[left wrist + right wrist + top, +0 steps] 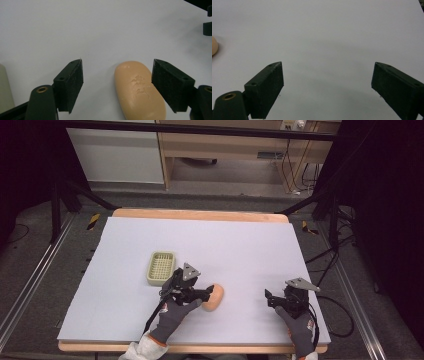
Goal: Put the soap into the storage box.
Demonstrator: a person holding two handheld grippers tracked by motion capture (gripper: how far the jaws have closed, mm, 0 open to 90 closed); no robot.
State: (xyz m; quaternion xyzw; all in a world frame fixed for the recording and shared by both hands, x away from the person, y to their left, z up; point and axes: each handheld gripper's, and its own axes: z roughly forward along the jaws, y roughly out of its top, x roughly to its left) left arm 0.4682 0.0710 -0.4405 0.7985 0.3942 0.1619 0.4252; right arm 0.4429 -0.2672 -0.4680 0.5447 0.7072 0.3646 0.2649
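Overhead, we see the left claw [204, 293] spread around an oval peach-coloured soap bar [213, 297] on the white-topped desk [200, 245], beside a pale green slatted plastic tray [161, 268]. Through the left gripper view, the soap [138, 90] lies between released jaws, touching the right pad; its embossed mark is unreadable. Through the right gripper view, the right claw [327, 85] gapes over bare desk.

Stood on a white-covered table [240, 245] with wooden edges; behind it lay grey floor [35, 270] and a wooden desk [225, 145].
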